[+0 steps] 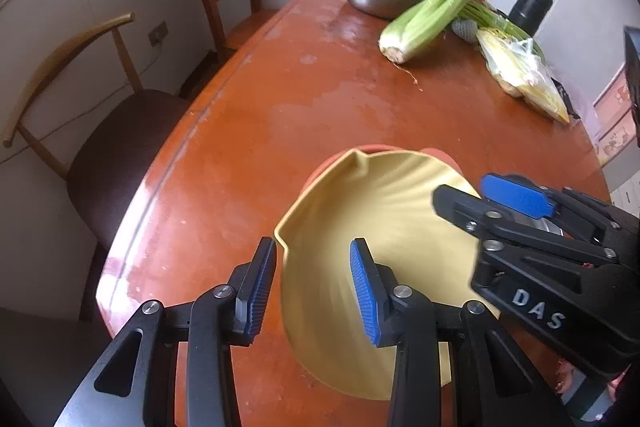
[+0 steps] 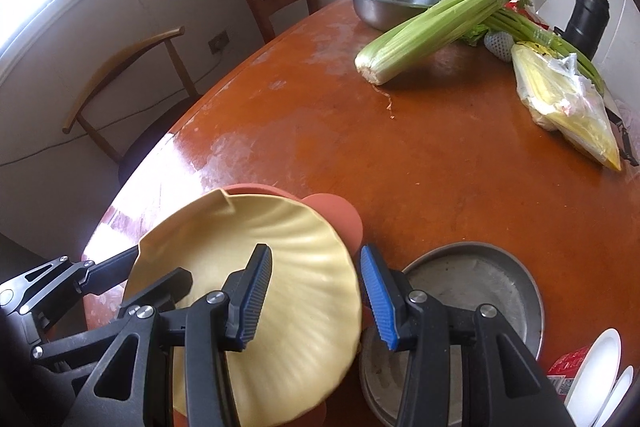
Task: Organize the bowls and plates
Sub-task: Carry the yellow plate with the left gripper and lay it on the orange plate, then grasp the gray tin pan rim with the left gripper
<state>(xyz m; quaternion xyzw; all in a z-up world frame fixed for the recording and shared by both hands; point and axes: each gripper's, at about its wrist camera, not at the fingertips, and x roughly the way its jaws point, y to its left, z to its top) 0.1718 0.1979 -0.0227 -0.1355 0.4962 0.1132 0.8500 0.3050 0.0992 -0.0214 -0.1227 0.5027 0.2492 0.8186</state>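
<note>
Yellow plate (image 1: 384, 227) lies on an orange plate (image 1: 370, 148) on the desk (image 1: 320, 99); the left gripper (image 1: 314, 291) straddles its rim, pads apart.

From the right wrist, the right gripper (image 2: 316, 297) spans the yellow plate's (image 2: 280, 267) edge beside a metal pan (image 2: 480, 279); contact unclear, though its jaws stand at their narrowest.

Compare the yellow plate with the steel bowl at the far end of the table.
The yellow plate is shallow, matte and ribbed like a shell; the steel bowl is deep, smooth and shiny. The plate sits at the near edge over an orange plate, with both tongs straddling its rim; the bowl stands alone on the table beside the celery, untouched. Both are roughly round, upright and look empty.
</note>
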